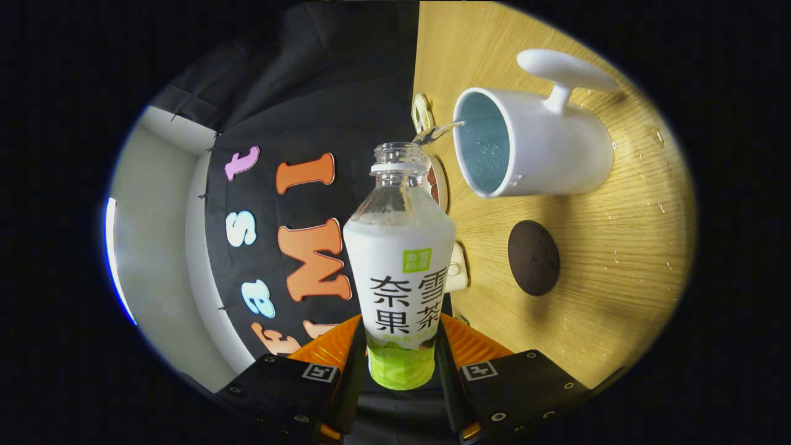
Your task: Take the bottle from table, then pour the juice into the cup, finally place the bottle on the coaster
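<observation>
The claw (398, 364) is clamped on the clear plastic juice bottle with a white wrap label and green base (399, 272), both fingers pressing its lower sides just above the green band. The bottle is uncapped and rolled hard over, so that the whole scene looks turned on its side: the light wooden counter (618, 290) stands like a wall beside the bottle.

A thin stream of liquid (435, 131) runs from the bottle's open mouth across to the rim of the white ceramic cup with a pale blue inside (531, 145). The cup stands on the counter just beyond the bottle's neck, with its broad white handle on the side away from the bottle. Droplets are scattered on the wood around it.

The round dark brown coaster (533, 258) lies flat on the counter next to the cup, apart from it and bare. A few small objects sit at the counter's far edge behind the bottle, too hidden to tell what they are.
</observation>
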`<move>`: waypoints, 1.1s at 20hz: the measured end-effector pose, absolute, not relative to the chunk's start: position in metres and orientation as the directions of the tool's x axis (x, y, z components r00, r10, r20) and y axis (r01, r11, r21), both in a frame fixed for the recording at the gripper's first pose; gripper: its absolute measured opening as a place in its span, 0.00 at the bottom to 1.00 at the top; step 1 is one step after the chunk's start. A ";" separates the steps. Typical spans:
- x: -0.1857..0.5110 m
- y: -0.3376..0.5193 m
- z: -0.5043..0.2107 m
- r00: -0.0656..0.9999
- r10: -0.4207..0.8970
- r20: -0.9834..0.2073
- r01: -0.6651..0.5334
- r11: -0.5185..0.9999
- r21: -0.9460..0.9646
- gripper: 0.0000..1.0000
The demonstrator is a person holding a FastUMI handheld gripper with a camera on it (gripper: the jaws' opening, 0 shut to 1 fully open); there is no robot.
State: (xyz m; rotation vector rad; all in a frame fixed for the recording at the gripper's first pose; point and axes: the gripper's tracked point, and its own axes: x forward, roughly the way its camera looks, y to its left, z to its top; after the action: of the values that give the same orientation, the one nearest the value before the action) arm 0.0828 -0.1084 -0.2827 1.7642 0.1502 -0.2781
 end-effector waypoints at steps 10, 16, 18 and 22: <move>0.086 -0.110 -0.283 0.963 -0.056 -0.263 0.243 -0.242 0.939 0.58; 0.086 -0.113 -0.282 0.964 -0.080 -0.254 0.223 -0.279 0.934 0.58; 0.086 -0.113 -0.282 0.964 -0.086 -0.251 0.217 -0.290 0.932 0.58; 0.089 -0.113 -0.281 0.963 -0.099 -0.250 0.209 -0.309 0.928 0.58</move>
State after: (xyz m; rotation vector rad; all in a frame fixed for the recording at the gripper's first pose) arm 0.0886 -0.1127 -0.2808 1.8603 0.0800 -0.3057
